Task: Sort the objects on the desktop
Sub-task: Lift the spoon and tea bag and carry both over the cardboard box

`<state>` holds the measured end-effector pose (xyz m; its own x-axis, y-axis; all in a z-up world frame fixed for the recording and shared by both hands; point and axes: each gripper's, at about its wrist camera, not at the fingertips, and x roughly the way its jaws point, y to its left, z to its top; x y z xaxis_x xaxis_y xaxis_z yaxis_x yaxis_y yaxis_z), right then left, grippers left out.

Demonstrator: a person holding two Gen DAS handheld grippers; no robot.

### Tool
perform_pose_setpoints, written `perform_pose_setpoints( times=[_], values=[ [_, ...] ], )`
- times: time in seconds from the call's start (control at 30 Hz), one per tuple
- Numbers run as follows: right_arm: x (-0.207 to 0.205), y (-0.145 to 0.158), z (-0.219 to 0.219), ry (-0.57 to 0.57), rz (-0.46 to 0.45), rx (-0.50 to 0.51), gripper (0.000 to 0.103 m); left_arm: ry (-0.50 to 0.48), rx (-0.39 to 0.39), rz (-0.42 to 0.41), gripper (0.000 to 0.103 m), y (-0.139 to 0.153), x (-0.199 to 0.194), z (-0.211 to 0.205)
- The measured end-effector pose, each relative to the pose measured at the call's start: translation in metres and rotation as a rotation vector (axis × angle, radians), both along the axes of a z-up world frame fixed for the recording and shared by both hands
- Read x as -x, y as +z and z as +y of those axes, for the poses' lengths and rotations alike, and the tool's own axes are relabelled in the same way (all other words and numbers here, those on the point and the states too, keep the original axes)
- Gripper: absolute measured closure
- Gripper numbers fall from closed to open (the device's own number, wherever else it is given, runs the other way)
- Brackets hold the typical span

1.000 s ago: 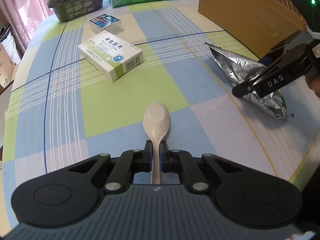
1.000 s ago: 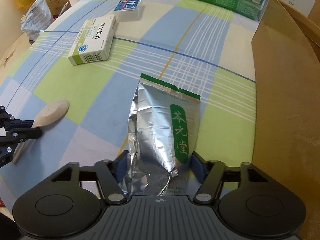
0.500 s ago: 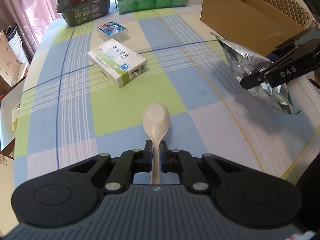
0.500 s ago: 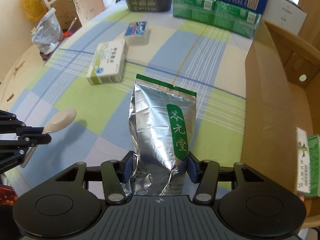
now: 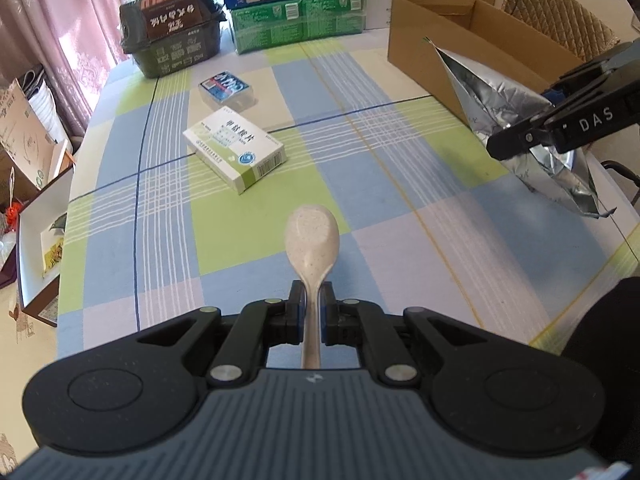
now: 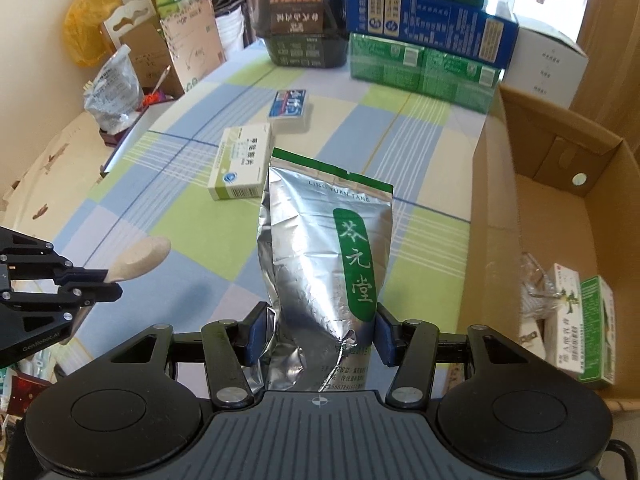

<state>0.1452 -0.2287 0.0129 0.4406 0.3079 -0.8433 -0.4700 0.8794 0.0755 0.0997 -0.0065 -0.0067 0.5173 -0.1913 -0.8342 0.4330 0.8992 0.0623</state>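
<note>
Crinkled foil pouch (image 6: 326, 264), light and soft, buckled where your right tool (image 6: 318, 338) clenched its base; your left tool (image 5: 313, 314) pinched the stiff spoon (image 5: 312, 240) by its handle.

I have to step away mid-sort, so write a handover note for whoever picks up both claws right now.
Left claw: shut on the handle of the beige spoon, held clear above the checked tablecloth.
Right claw: shut on the lower part of the silver tea pouch, lifted off the cloth beside the cardboard box.
Done: the box already holds a few small packages.
Left: put the pouch and spoon where they belong, probably the box. The white-green medicine box and the small blue-label clear case lie unsorted on the cloth.
</note>
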Motion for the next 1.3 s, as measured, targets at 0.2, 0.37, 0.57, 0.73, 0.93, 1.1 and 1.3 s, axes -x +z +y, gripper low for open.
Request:
perform_pose_setpoints(
  times=[0.2, 0.37, 0.57, 0.73, 0.93, 1.1, 1.3],
  values=[
    [0.012, 0.019, -0.01, -0.006, -0.024, -0.016, 0.053, -0.021, -0.017, -0.015, 0.099, 0.012, 0.01, -0.012],
    [0.02, 0.034, -0.025, -0.019, -0.042, -0.029, 0.053, -0.04, -0.021, -0.029, 0.099, 0.021, 0.016, -0.023],
    [0.031, 0.053, -0.046, -0.039, -0.072, -0.038, 0.053, -0.06, -0.019, -0.054, 0.099, 0.037, 0.02, -0.037],
    [0.041, 0.063, -0.069, -0.064, -0.081, -0.041, 0.053, -0.081, -0.015, -0.072, 0.099, 0.049, 0.023, -0.051],
    [0.047, 0.073, -0.101, -0.116, -0.089, -0.035, 0.053, -0.107, 0.014, -0.093, 0.099, 0.066, 0.025, -0.073],
    [0.05, 0.082, -0.128, -0.155, -0.102, -0.029, 0.053, -0.137, 0.029, -0.102, 0.099, 0.074, 0.026, -0.097],
    [0.052, 0.086, -0.157, -0.194, -0.11, -0.013, 0.053, -0.182, 0.045, -0.11, 0.099, 0.081, 0.024, -0.128]
  ],
)
